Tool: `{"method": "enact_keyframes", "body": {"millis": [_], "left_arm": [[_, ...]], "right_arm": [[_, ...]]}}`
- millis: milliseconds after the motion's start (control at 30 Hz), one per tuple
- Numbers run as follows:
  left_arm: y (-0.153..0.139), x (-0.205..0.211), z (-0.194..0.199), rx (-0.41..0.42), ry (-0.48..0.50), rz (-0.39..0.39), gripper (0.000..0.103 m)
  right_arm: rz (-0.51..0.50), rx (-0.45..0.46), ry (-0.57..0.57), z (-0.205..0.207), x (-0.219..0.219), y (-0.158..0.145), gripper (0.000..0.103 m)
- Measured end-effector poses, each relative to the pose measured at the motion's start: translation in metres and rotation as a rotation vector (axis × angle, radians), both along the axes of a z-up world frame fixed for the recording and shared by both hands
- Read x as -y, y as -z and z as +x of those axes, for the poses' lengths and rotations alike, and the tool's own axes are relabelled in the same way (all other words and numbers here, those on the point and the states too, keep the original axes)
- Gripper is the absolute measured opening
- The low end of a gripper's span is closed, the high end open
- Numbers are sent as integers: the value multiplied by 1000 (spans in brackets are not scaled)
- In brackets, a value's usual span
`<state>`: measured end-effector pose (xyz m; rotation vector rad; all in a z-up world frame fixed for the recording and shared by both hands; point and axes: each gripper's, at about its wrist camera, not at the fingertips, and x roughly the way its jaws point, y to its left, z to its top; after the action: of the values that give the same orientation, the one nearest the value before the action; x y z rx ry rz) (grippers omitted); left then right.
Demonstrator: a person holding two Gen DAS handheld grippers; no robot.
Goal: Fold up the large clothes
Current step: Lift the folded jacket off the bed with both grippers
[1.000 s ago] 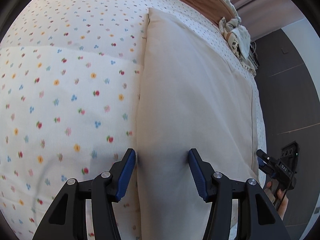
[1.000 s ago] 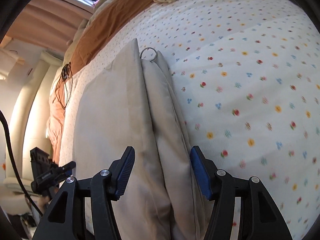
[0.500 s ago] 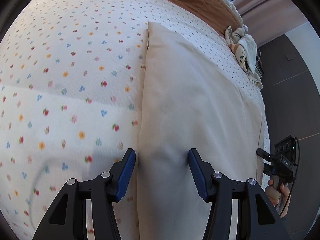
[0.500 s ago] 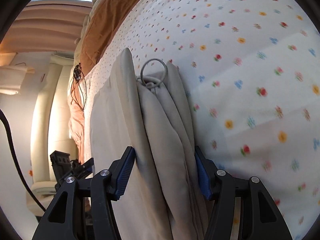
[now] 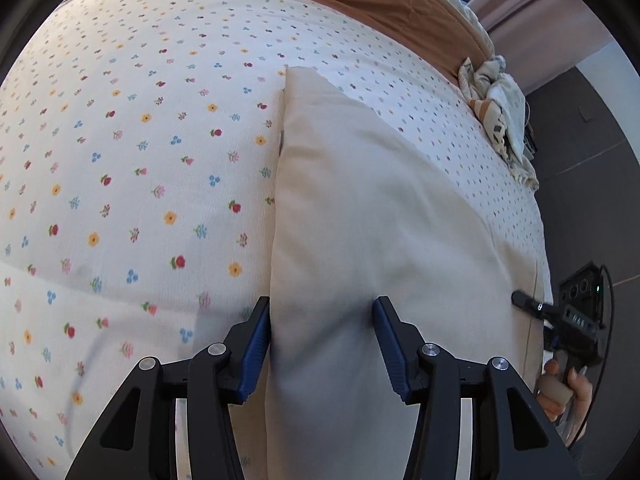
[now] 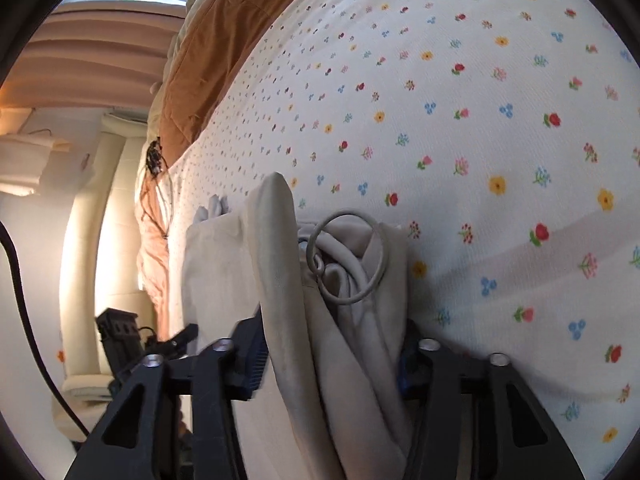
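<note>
Beige garment (image 5: 360, 216) flat on floral bedspread (image 5: 120, 200), right gripper (image 6: 332, 360) just closing on bunched ringed end, left gripper (image 5: 320, 340) half-open straddling edge: risks uneven, slipping fold.

- Left hand-held gripper (image 5: 322, 344) is showing black angular arms, blue ribbed pads (image 5: 258, 344) and silver screws.
- Right hand-held gripper (image 6: 332, 356) is showing the same black frame; a black cable (image 6: 20, 308) is trailing beside it.
</note>
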<state>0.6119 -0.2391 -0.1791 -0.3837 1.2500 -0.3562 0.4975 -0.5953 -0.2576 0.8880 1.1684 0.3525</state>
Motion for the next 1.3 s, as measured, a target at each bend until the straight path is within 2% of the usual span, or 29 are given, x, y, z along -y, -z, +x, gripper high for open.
{"method": "enact_keyframes", "body": {"millis": [67, 100, 167, 300, 367, 533, 667, 867, 1133, 1300], "left_arm": [[1, 0, 6, 1, -12, -14, 52], [0, 0, 9, 12, -11, -18, 42], [-3, 1, 10, 21, -18, -23, 31], [-20, 8, 0, 82, -13, 27, 19], [-32, 8, -6, 123, -8, 39, 18], [-69, -5, -23, 182, -35, -8, 16], [-105, -13, -43, 240, -47, -25, 16], [-158, -33, -67, 308, -71, -82, 16], [-226, -78, -99, 414, -111, -129, 15], [-263, -115, -118, 466, -136, -127, 15]], "right_arm": [[-24, 24, 9, -3, -2, -6, 28], [-36, 40, 11, -3, -4, -10, 27], [-48, 82, 17, -8, -7, -21, 23], [-26, 138, 50, -18, -10, -45, 22], [-34, 169, 71, -26, -15, -61, 22], [-51, 234, 127, -54, -25, -102, 21], [-75, 308, 154, -82, -36, -146, 21], [-90, 406, 148, -116, -62, -206, 21], [-119, 496, 124, -144, -100, -266, 21], [-129, 540, 83, -154, -134, -297, 21]]}}
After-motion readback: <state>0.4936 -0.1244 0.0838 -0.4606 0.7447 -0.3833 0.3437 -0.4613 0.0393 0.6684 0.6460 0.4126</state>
